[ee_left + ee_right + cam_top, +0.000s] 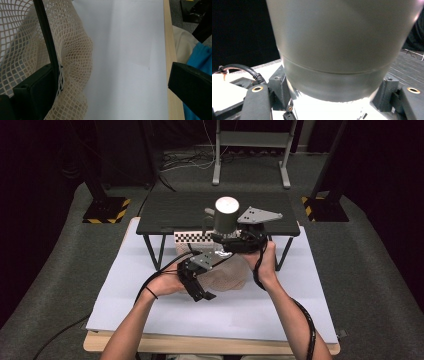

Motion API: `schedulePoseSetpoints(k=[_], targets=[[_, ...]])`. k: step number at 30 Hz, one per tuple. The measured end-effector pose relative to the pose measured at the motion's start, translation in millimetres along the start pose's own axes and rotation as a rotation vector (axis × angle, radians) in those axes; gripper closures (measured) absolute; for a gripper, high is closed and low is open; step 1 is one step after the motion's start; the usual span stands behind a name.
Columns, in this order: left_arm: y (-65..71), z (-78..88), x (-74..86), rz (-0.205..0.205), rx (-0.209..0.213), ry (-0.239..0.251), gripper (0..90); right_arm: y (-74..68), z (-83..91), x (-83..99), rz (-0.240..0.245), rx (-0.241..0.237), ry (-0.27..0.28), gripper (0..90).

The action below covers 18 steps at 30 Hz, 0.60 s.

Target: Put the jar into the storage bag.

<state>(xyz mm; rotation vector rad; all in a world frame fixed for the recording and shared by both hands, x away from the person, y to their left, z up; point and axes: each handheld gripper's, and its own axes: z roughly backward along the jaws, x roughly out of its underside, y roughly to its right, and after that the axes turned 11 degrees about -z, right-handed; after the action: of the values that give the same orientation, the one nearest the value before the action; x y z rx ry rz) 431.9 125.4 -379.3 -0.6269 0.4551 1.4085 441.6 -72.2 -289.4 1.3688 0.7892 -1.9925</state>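
My right gripper (227, 236) is shut on the lower part of a grey metal cup (226, 215) and holds it upright just in front of the low black stand (175, 212). In the right gripper view the cup (342, 45) sits between both jaws of that gripper (332, 86). A beige mesh bag (227, 275) lies on the white sheet under the cup. My left gripper (202, 295) is at the bag's left edge, jaws wide apart and pointing back toward the person. In the left gripper view the mesh (72, 62) bunches against the left jaw of this open gripper (107, 75).
The white sheet (250, 310) covers a wooden table with its edge (170, 50) showing. A checkered strip (192, 237) lies under the stand. A thin black cable or bar (47, 37) crosses the mesh. Blue cloth (200, 57) lies beyond the table edge. Stand legs flank the bag.
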Motion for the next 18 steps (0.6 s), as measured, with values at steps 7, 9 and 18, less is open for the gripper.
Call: schedulePoseSetpoints(k=[7,9,18], targets=[[2.1,5.2,-2.0,-0.015,0.018,0.023,0.0,0.0,-14.3,6.4,-0.013,0.001,0.003,30.0],[2.6,6.8,-2.0,-0.012,0.019,0.029,0.0,0.9,-18.4,9.2,-0.020,0.000,-0.007,30.0],[4.4,10.5,-3.3,-0.017,0.025,0.047,0.0,1.1,-28.0,26.8,-0.026,0.001,-0.044,30.0]])
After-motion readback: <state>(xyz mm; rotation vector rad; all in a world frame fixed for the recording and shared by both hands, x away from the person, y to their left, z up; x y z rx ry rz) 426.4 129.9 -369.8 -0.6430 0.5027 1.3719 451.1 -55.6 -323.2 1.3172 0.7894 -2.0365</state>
